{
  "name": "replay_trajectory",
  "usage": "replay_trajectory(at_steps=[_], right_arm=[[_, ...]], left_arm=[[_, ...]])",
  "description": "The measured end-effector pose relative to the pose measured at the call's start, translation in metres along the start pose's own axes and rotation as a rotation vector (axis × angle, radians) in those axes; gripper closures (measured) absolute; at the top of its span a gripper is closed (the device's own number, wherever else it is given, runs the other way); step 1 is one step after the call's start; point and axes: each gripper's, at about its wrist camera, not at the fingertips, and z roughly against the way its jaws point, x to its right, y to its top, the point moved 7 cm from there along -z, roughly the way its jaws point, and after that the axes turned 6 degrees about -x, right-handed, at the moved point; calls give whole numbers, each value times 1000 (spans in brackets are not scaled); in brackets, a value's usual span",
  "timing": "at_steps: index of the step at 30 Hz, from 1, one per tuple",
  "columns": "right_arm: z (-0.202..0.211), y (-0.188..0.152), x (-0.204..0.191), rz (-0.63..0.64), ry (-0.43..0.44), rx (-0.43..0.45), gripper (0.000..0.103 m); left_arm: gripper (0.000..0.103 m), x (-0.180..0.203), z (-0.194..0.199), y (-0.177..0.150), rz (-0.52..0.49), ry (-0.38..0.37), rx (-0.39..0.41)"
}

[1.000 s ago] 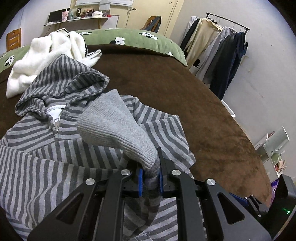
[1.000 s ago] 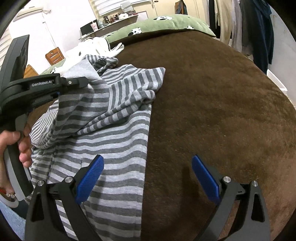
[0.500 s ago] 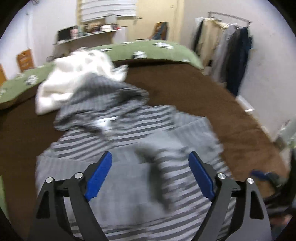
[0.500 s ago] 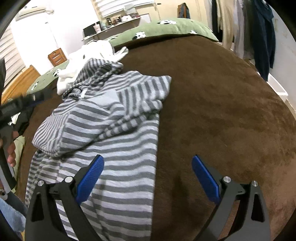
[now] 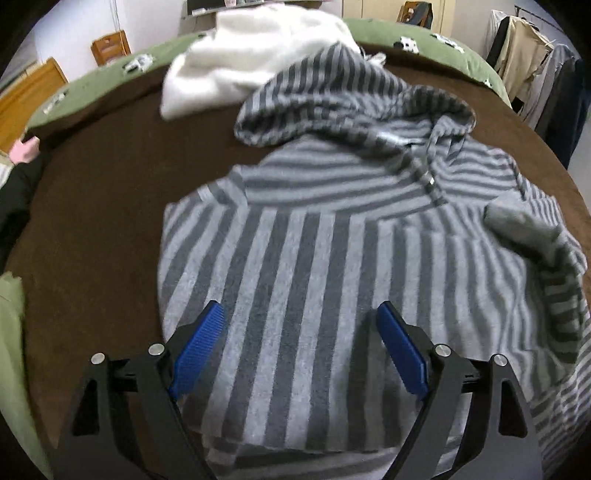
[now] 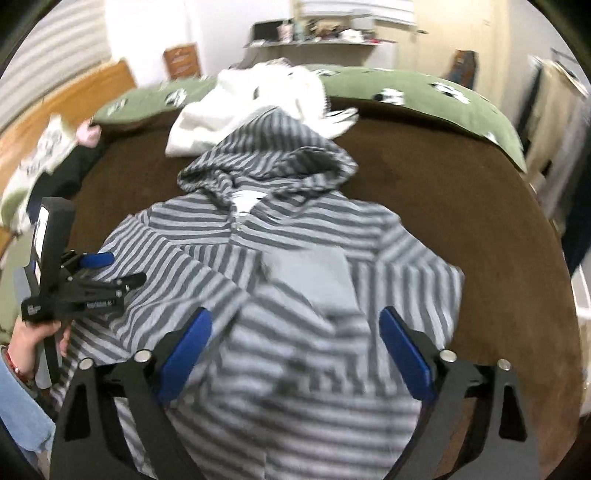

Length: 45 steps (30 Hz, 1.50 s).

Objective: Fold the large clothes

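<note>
We hold both tools above a grey striped hoodie (image 5: 332,251) that lies face up on a brown bedspread (image 5: 110,192), its hood (image 5: 351,92) pointing away from us toward a heap of white clothing (image 5: 251,48) and a green quilt (image 6: 424,96) at the far edge of the bed. Our left tool (image 5: 301,343) hangs over the hoodie's lower body with its blue-padded fingers (image 5: 199,343) spread wide and nothing between them. Our right tool (image 6: 295,347) hovers over the middle of the garment, its jaws equally wide apart and gripping nothing. One sleeve is folded across the chest, its plain grey cuff (image 6: 314,277) resting just below the zip at the collar (image 6: 238,218). In the right wrist view the left tool appears at the left edge of the hoodie, held in a bare hand (image 6: 31,339), its blue pads just above the striped fabric. Coats hang on a rail (image 5: 532,55) by the wall to the right, and a cluttered shelf (image 6: 314,33) runs behind the bed. Both views are slightly blurred.
</note>
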Motion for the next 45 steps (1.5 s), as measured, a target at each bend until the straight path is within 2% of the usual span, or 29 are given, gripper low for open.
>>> replay_trajectory(at_steps=[3, 7, 9, 10, 11, 13, 14, 15, 16, 18, 23, 26, 30, 32, 36, 41, 43, 45], right_arm=[[-28, 19, -10, 66, -25, -70, 24], [-68, 29, -16, 86, -49, -167, 24], [-88, 30, -15, 90, -78, -212, 24], [-98, 31, -15, 101, -96, -233, 28], [-106, 30, -15, 112, -116, -254, 32], [-121, 26, -12, 132, -165, -298, 54], [-124, 24, -12, 131, -162, -306, 56], [-124, 22, -12, 115, -141, -299, 66], [-122, 22, -12, 108, -128, -288, 80], [-116, 21, -11, 93, -129, -260, 89], [-83, 23, -1, 8, -102, -149, 91], [-37, 27, 17, -102, -99, -10, 91], [21, 11, 51, -237, -101, 121, 91], [41, -7, 68, -300, -110, 152, 91], [50, -56, 88, -386, -117, 124, 91], [22, -136, 86, -477, -100, -5, 91], [12, -158, 82, -509, -85, -33, 87], [12, -165, 82, -530, -71, -12, 88]], left_arm=[[18, 1, -6, -3, -12, -6, 10], [17, -3, -8, -2, 13, -46, 23], [16, -2, -8, -3, 0, -39, 35], [16, -2, -8, -3, -7, -35, 41], [16, -2, -8, -3, -8, -36, 44], [16, -3, -7, -3, -3, -46, 54], [16, -3, -7, -3, -1, -52, 58], [16, -4, -7, -3, 0, -56, 61], [16, -4, -6, -4, 2, -59, 65], [16, -4, -7, -3, 4, -60, 70], [15, -5, -6, -4, 4, -48, 80], [15, -8, -5, -4, 16, -40, 82], [15, -16, -3, -6, 25, -5, 88], [15, -22, -2, -8, 40, 10, 87], [13, -29, -2, -12, 61, 8, 82], [13, -29, 0, -13, 60, 29, 82], [13, -29, 0, -12, 62, 24, 85], [13, -29, 3, -11, 58, 8, 100]])
